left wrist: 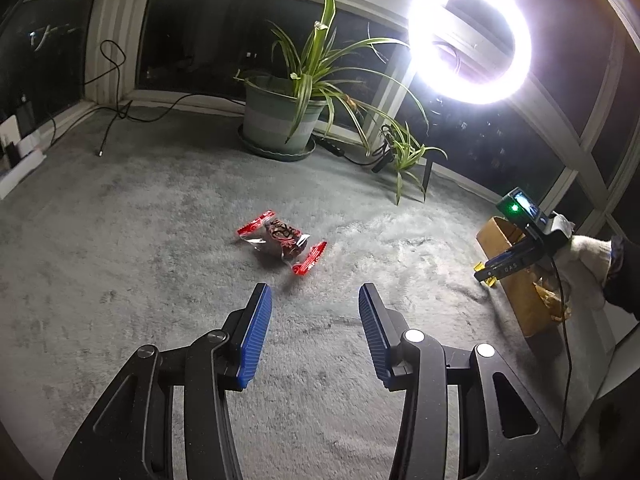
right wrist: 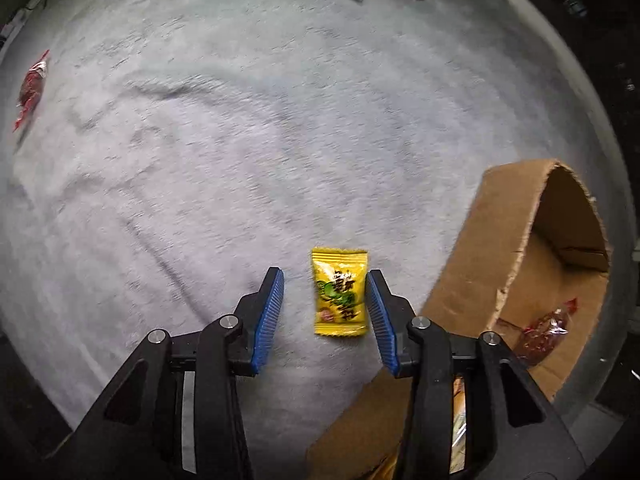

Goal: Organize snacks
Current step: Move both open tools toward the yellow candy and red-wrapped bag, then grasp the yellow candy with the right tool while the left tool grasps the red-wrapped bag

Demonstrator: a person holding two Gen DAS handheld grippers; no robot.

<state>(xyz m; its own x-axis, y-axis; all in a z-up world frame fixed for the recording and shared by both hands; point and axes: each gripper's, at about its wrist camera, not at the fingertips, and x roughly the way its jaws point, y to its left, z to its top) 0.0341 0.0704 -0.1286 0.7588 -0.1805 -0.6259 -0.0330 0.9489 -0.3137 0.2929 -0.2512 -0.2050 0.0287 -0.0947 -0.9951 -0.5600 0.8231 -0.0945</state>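
A red-ended clear snack packet (left wrist: 281, 242) lies on the grey carpet just ahead of my open, empty left gripper (left wrist: 315, 294). It also shows at the far left of the right wrist view (right wrist: 31, 88). A yellow snack packet (right wrist: 339, 292) sits between the spread fingers of my right gripper (right wrist: 325, 280), next to the right blue pad; the jaws are open. A cardboard box (right wrist: 500, 240) stands to the right, with a red snack (right wrist: 546, 334) inside. The right gripper (left wrist: 494, 270) also shows in the left wrist view, by the box (left wrist: 516, 280).
A potted spider plant (left wrist: 280, 120) stands by the windows at the back. A bright ring light (left wrist: 470, 40) on a stand is at the back right. Black cables (left wrist: 120, 108) trail over the carpet at the back left. White items (left wrist: 20, 156) lie at the left edge.
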